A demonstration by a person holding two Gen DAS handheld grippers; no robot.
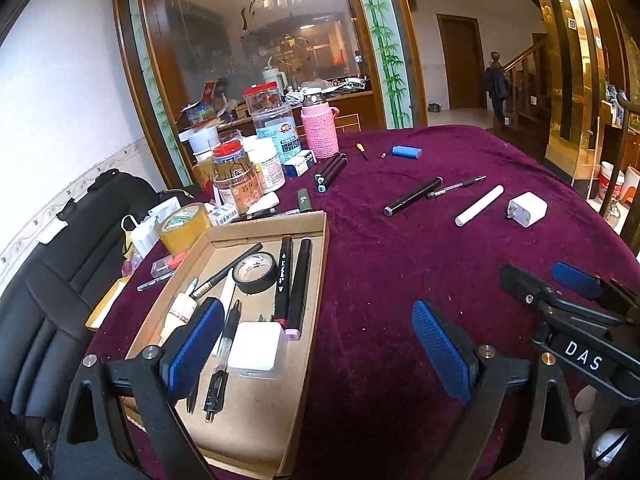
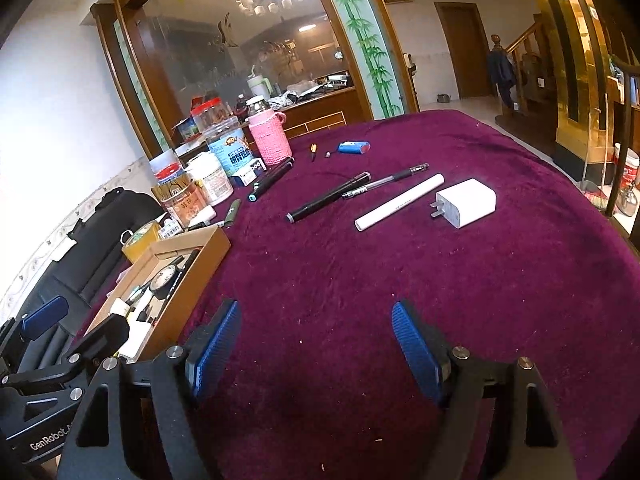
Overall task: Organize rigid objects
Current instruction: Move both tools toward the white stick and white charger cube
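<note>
Between picks: shallow brown cardboard tray (image 1: 316, 264) half filled. Both grippers, left (image 1: 320, 354) and right (image 2: 316, 350), released (empty). Next, probably: white plug charger (image 2: 466, 202) far right of tray.

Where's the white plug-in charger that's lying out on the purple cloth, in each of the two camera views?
Left wrist view: the white charger lies at the right, on the purple cloth, just right of the white tube.
Right wrist view: the same charger lies right of centre, prongs pointing left, again just right of the white tube.
Shared landmark: the pink knitted bottle at the back of the table.
</note>
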